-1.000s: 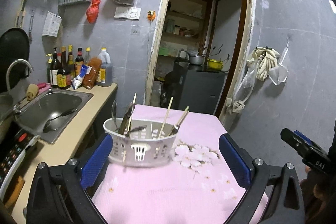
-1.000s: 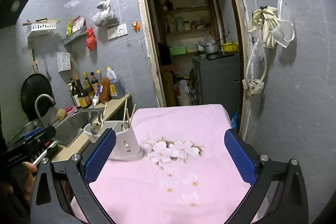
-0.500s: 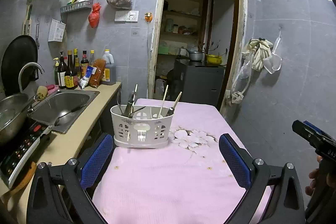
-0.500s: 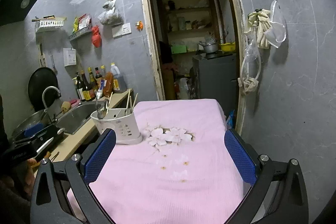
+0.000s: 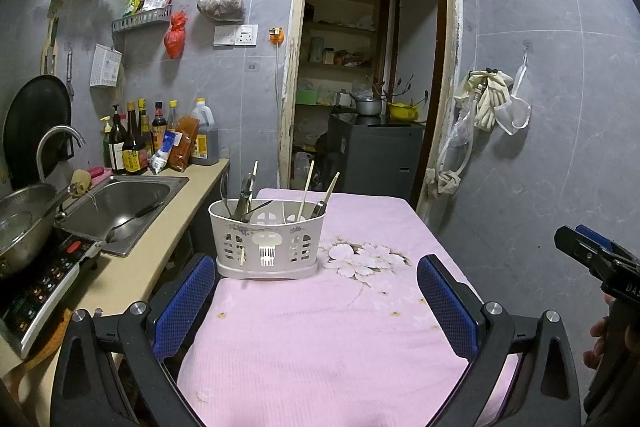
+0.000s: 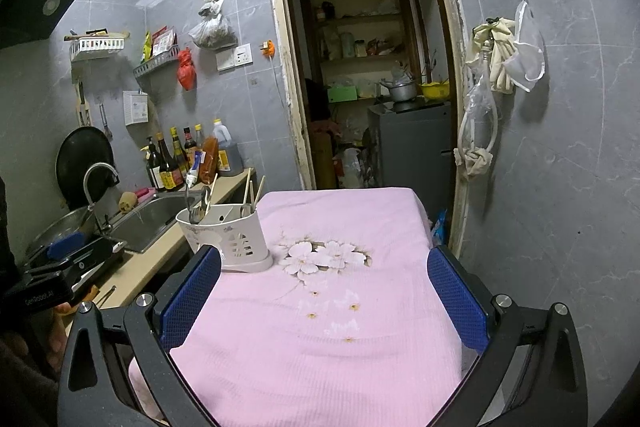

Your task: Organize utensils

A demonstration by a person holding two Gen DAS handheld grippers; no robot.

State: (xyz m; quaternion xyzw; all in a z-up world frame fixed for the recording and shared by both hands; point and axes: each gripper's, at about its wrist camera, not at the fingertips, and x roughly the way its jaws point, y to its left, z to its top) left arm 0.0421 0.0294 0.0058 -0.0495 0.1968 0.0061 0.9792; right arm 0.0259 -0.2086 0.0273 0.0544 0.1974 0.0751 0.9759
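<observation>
Pink flowered surface [image 5: 320,339] beside a sink [image 5: 120,199] in a grey-tiled kitchen; white caddy [image 5: 266,241] upright, holding chopsticks [image 5: 307,193]; left tongs [image 5: 316,301] and right tongs [image 6: 324,297] both spread, empty.

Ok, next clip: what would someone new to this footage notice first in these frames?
Most likely the pink flowered tablecloth that fills the middle of both views, with a white utensil caddy standing upright on its far left part, chopsticks and metal utensils sticking out of it. Both grippers, left and right, are open and hold nothing. Behind the table an open doorway shows cluttered shelves.
</observation>
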